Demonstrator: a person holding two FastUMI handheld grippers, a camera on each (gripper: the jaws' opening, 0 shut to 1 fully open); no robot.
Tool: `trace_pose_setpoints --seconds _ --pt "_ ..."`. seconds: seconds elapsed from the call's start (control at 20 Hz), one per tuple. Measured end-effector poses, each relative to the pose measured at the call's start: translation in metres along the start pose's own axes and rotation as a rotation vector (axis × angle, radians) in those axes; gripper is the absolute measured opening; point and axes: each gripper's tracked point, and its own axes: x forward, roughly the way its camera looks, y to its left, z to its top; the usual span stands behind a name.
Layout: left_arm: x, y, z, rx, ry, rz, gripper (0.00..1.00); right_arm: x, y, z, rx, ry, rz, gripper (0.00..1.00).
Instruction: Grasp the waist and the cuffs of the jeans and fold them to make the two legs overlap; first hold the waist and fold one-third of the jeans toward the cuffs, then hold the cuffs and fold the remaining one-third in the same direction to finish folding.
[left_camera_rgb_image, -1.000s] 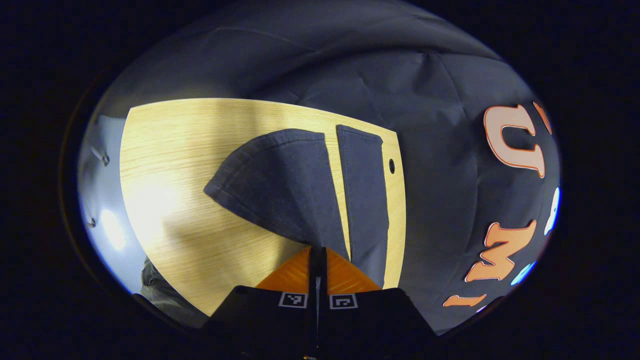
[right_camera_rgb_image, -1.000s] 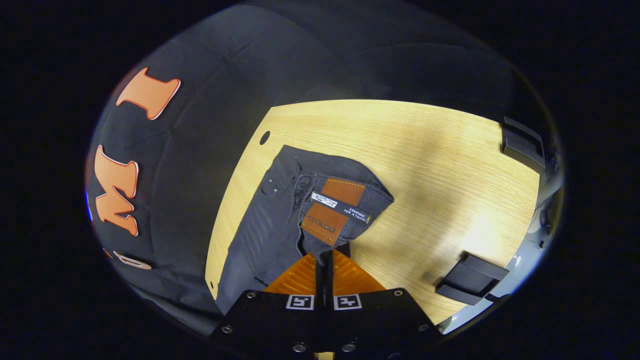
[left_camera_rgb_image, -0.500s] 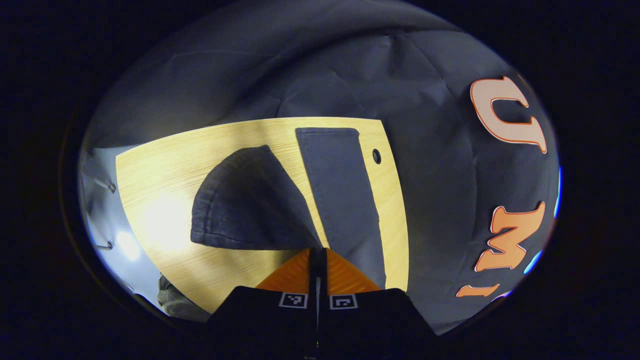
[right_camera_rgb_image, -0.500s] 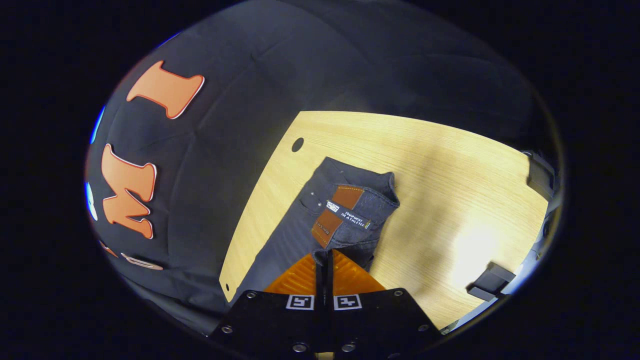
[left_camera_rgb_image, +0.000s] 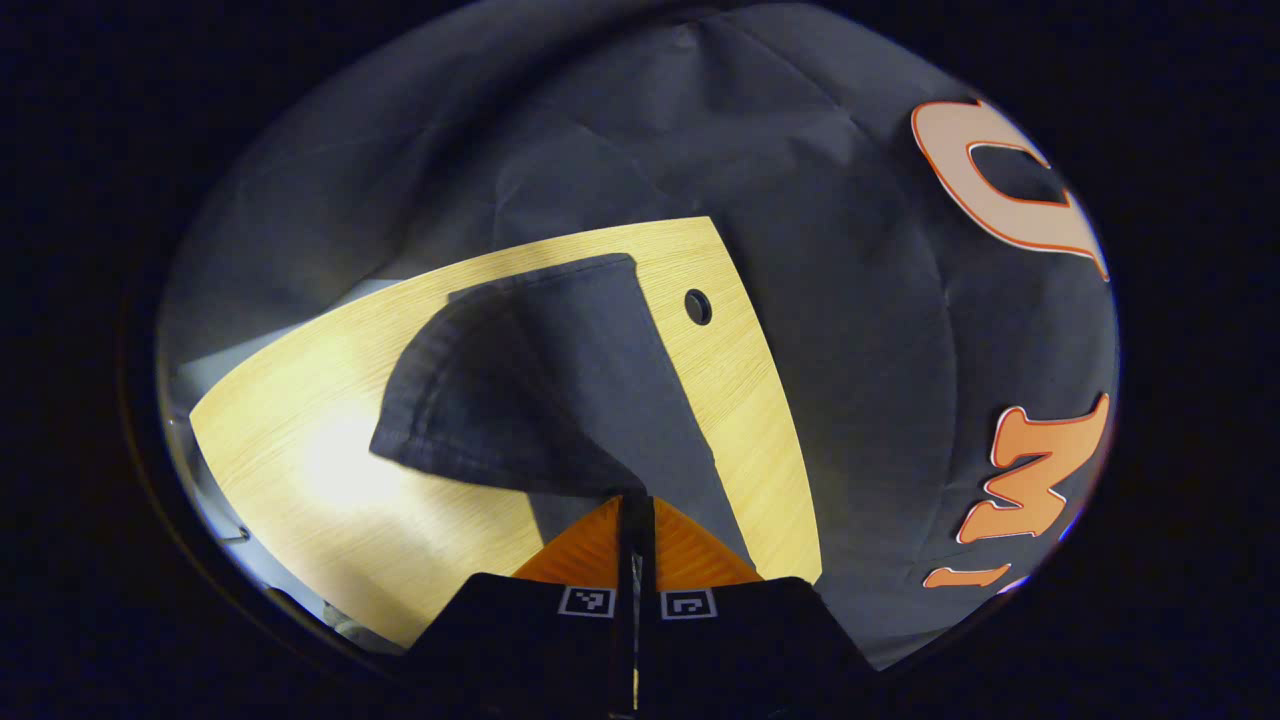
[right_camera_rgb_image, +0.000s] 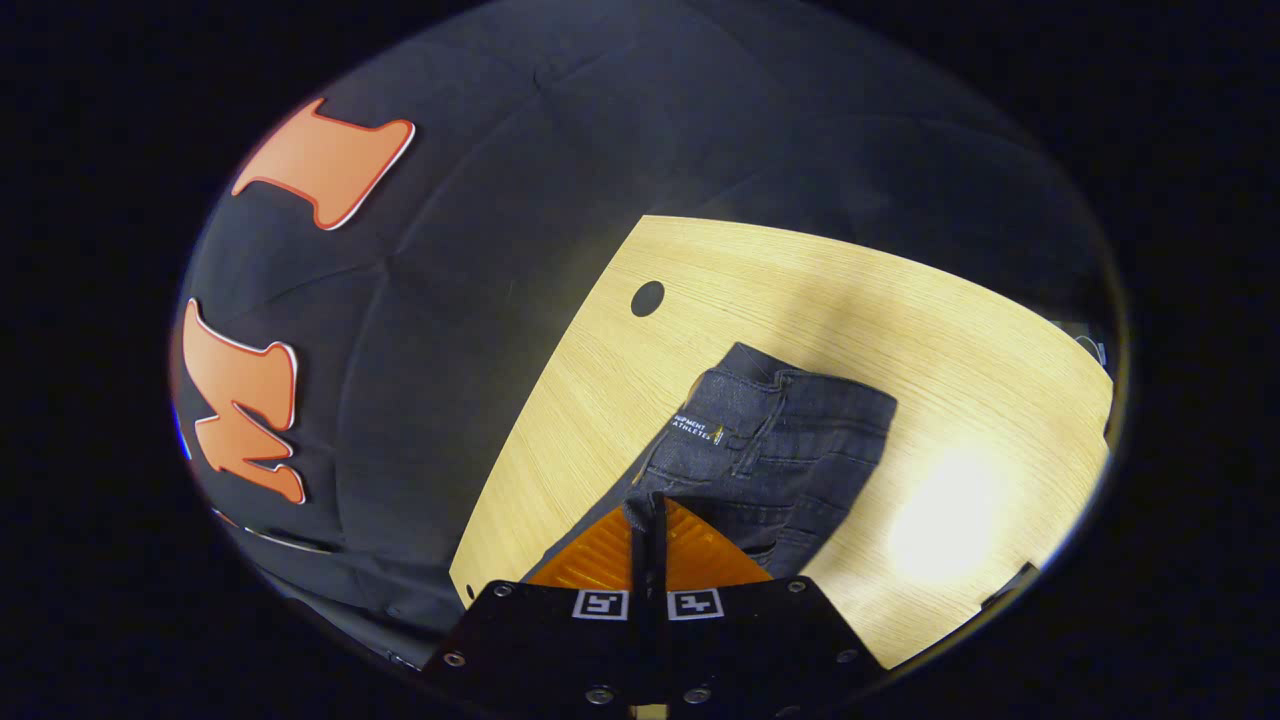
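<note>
A pale wood-grain worktop (right_camera_rgb_image: 940, 300) is standing against the booth's dark cloth wall (right_camera_rgb_image: 470, 250), with a bright patch of lamp glare lying on the wood and a round cable hole (right_camera_rgb_image: 648, 298) near the worktop's wall-side edge. The jeans (right_camera_rgb_image: 790, 450) are lying on this worktop, just beside that hole.

In the left gripper view the left hand-held gripper (left_camera_rgb_image: 634, 512) is pinching the cuff end of one leg (left_camera_rgb_image: 480, 400), its fingers closed flat on the denim, and that leg is hanging lifted and curling over the other leg (left_camera_rgb_image: 640, 390), which is lying flat toward the cable hole. In the right gripper view the right hand-held gripper (right_camera_rgb_image: 650, 515) is likewise clamped tight on the waist (right_camera_rgb_image: 740, 420), where the waistband is doubling over itself.

By my reading, the first step is under way: the legs are being brought together lengthwise and look close to overlapping, though not yet laid flat. The waist-third fold toward the cuffs and the final cuff-third fold are both remaining.
</note>
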Motion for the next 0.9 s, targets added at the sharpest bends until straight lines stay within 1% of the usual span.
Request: trace_pose_setpoints --seconds 0.2,0.35,0.5,0.65,0.75,0.8,0.85,0.9 --pt "0.049 -0.026 0.019 0.048 0.006 0.013 0.02 0.044 0.000 0.011 -0.035 0.009 -0.050 0.00" --pt "0.088 -0.034 0.030 0.073 0.013 0.025 0.02 0.072 0.000 0.018 -0.025 0.008 -0.072 0.00" --pt "0.117 -0.043 0.044 0.098 0.000 0.032 0.02 0.095 0.001 0.028 -0.054 0.002 -0.095 0.00" --pt "0.137 -0.053 0.063 0.103 -0.023 0.037 0.02 0.100 0.009 0.038 -0.037 -0.014 -0.090 0.00" --pt "0.147 -0.058 0.069 0.100 -0.026 0.043 0.02 0.102 0.018 0.039 0.001 -0.008 -0.043 0.01" --pt "0.146 -0.059 0.071 0.107 -0.031 0.033 0.02 0.099 0.023 0.045 0.002 -0.020 -0.021 0.02" --pt "0.152 -0.062 0.074 0.118 -0.042 0.017 0.05 0.096 0.033 0.053 -0.011 -0.061 0.007 0.17" --pt "0.149 -0.063 0.083 0.140 -0.069 0.013 0.22 0.093 0.038 0.063 -0.029 -0.096 0.011 0.32"
